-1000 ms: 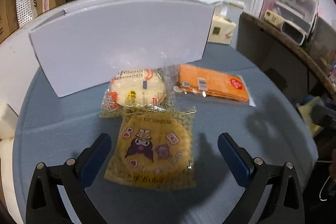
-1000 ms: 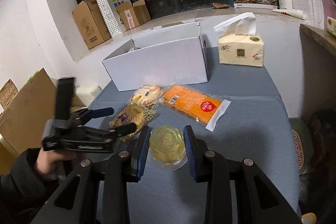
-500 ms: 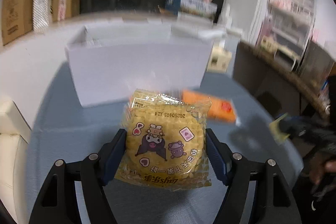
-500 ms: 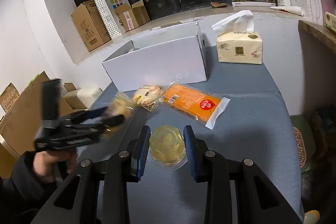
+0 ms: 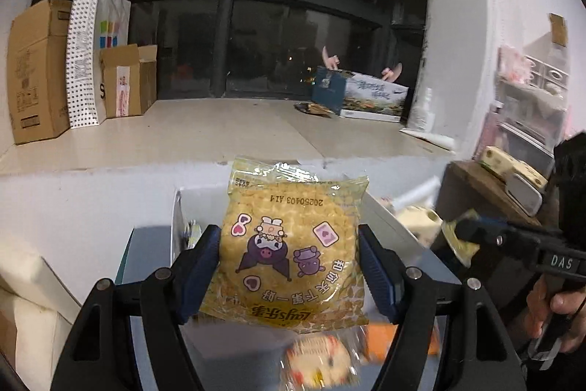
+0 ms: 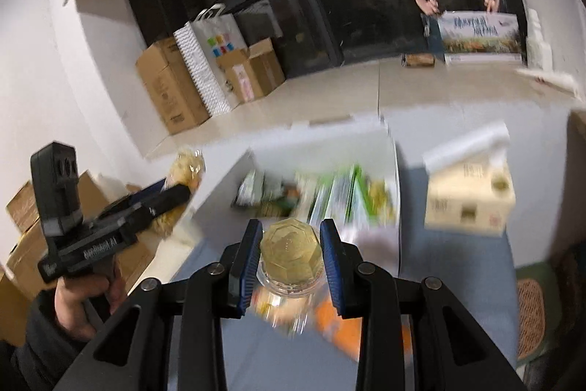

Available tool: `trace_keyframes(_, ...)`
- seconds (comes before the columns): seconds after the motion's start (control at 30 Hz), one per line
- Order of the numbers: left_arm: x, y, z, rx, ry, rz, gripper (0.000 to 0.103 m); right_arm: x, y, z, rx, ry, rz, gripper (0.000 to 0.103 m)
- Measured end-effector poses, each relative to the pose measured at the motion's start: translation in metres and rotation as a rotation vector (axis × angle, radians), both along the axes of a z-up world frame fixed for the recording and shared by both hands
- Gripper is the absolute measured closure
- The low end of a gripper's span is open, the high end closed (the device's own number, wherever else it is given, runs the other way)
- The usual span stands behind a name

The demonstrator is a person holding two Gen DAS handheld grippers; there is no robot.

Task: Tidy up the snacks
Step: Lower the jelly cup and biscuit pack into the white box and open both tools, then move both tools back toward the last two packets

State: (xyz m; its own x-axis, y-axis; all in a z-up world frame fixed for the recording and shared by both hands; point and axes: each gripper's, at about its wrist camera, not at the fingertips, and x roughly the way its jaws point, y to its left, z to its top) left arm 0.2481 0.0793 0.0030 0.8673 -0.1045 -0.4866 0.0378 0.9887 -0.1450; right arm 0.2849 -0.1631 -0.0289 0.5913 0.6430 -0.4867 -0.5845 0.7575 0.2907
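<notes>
My left gripper (image 5: 289, 266) is shut on a yellow cartoon-print snack packet (image 5: 293, 244) and holds it in the air in front of the white box (image 5: 381, 215). My right gripper (image 6: 291, 261) is shut on a clear-wrapped yellow pastry (image 6: 291, 251), lifted above the table near the box (image 6: 388, 185), which holds several green and white packets. The left gripper with its packet also shows in the right wrist view (image 6: 172, 193). The right gripper shows in the left wrist view (image 5: 461, 233). A round bun packet (image 5: 318, 361) and an orange packet (image 5: 381, 343) lie below on the blue table.
A tissue box (image 6: 468, 193) stands right of the white box. Cardboard boxes (image 6: 172, 87) and a paper bag (image 6: 212, 57) stand on the sill behind. A dark cabinet (image 5: 487, 193) is at the right of the table.
Both grippers have lifted their snacks off the table and moved toward the white box. The left closed on the cartoon packet a second ago; the right kept hold of the pastry.
</notes>
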Motion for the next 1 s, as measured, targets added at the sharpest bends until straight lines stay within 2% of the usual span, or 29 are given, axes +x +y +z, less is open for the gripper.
trace_keyframes(0.07,0.025,0.006,0.000,-0.016,0.020,0.005,0.025,0.023,0.011,0.008,-0.010,-0.020,-0.018,0.068)
trace_keyframes(0.13,0.047,0.012,-0.003,-0.037,0.057,0.007,0.023,0.051,0.021,0.011,0.002,0.000,-0.028,0.067)
trace_keyframes(0.17,0.058,0.015,-0.006,-0.043,0.087,0.026,0.011,0.062,0.024,0.011,0.012,0.016,-0.023,0.065)
trace_keyframes(0.2,0.066,0.017,-0.009,-0.048,0.111,0.043,0.000,0.074,0.027,0.010,0.018,0.030,-0.014,0.058)
trace_keyframes(0.23,0.070,0.019,-0.012,-0.053,0.124,0.056,0.000,0.084,0.031,0.008,-0.004,0.050,-0.030,0.021)
trace_keyframes(0.27,0.073,0.020,-0.013,-0.052,0.128,0.065,0.000,0.085,0.031,0.008,-0.013,0.041,-0.064,0.000)
trace_keyframes(0.3,0.072,0.020,-0.016,-0.047,0.127,0.067,0.000,0.082,0.027,0.009,0.021,0.011,-0.089,0.000)
trace_keyframes(0.37,0.065,0.014,-0.022,-0.021,0.119,0.058,0.000,0.079,0.023,0.006,0.065,0.016,-0.060,0.000)
trace_keyframes(0.43,0.062,0.011,-0.027,0.005,0.124,0.061,0.000,0.077,0.026,0.000,0.013,0.037,-0.051,0.000)
trace_keyframes(0.5,0.059,0.012,-0.029,-0.006,0.131,0.058,0.000,0.075,0.030,-0.005,-0.033,0.023,-0.053,0.000)
trace_keyframes(0.7,0.032,0.007,-0.020,0.005,0.098,0.036,0.000,0.059,0.023,-0.005,-0.005,0.017,-0.010,0.000)
trace_keyframes(0.87,-0.027,-0.011,-0.012,0.046,0.019,-0.012,0.000,0.013,0.015,0.001,-0.008,-0.074,0.029,0.000)
trace_keyframes(1.0,-0.080,-0.026,-0.014,0.037,-0.018,-0.048,0.000,-0.040,0.001,-0.007,0.017,-0.125,0.057,0.000)
